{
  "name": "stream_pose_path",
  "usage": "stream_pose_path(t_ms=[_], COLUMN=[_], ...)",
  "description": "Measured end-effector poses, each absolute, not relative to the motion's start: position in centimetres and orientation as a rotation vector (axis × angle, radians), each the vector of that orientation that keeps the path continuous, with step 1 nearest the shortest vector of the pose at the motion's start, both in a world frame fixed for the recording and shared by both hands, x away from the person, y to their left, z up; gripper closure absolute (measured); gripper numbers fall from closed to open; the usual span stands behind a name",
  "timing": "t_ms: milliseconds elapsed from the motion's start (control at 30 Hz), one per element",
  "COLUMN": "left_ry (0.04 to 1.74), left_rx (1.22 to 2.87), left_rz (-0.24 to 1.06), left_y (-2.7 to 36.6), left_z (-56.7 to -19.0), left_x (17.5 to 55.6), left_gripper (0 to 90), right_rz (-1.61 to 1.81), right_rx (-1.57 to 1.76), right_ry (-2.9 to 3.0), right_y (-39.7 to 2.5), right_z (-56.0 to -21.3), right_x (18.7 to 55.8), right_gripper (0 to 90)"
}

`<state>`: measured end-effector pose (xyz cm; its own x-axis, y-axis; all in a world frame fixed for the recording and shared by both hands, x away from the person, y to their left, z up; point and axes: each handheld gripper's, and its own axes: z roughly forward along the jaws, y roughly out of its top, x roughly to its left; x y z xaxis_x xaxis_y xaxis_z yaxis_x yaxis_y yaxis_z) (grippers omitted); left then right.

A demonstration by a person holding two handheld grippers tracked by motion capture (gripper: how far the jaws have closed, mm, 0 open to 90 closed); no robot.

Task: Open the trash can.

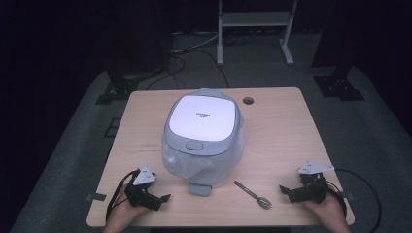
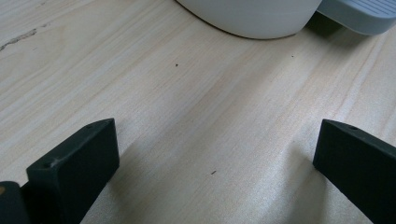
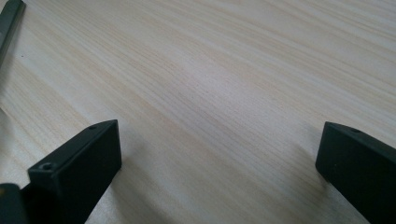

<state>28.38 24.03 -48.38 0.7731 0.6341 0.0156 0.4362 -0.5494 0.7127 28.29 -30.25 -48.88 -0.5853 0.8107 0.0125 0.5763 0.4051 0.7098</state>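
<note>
A big white and grey cooker (image 1: pixel 203 138) sits in the middle of the wooden counter (image 1: pixel 286 131). Its lid is shut, and see-through plastic hangs around its lower front. A small grey tab sticks out at its front bottom, toward the person.

A fork (image 1: pixel 252 194) lies flat on the counter, just to the right of the cooker's front, with its prongs pointing toward the near edge.

The left gripper (image 1: pixel 163 200) rests near the front left corner of the counter, in the person's left hand (image 1: pixel 121 213). It points toward the cooker but is apart from it. In the left gripper view the jaws stand wide apart with bare wood between them, and the cooker's white base (image 2: pixel 252 18) is up ahead.

The right gripper (image 1: pixel 286 191) rests near the front right corner, in the person's right hand (image 1: pixel 328 211). It points toward the fork, which is near but not touching. In the right gripper view its jaws stand wide apart too, holding nothing, and the fork's handle (image 3: pixel 8 25) peeks in at the top left corner.
</note>
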Motion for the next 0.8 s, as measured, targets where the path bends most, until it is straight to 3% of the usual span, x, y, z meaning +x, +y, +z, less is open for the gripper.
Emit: stream_pose_path(t_ms=[300, 533, 800], left_ry=[0.793, 0.793, 0.793], left_rx=[2.240, 2.240, 2.240], left_rz=[0.353, 0.353, 0.353], left_y=[24.0, 24.0, 24.0], left_z=[-48.4, -48.4, -48.4], left_x=[28.4, 28.4, 28.4], left_gripper=[0.0, 0.0, 0.0], right_rz=[0.981, 0.988, 1.032], right_rx=[1.196, 1.214, 1.217], right_ry=[2.335, 2.340, 2.338], right_y=[-30.3, -30.6, -30.2], right_z=[-48.9, -48.5, -47.9], right_x=[28.1, 27.9, 27.7], right_gripper=[0.0, 9.2, 9.6])
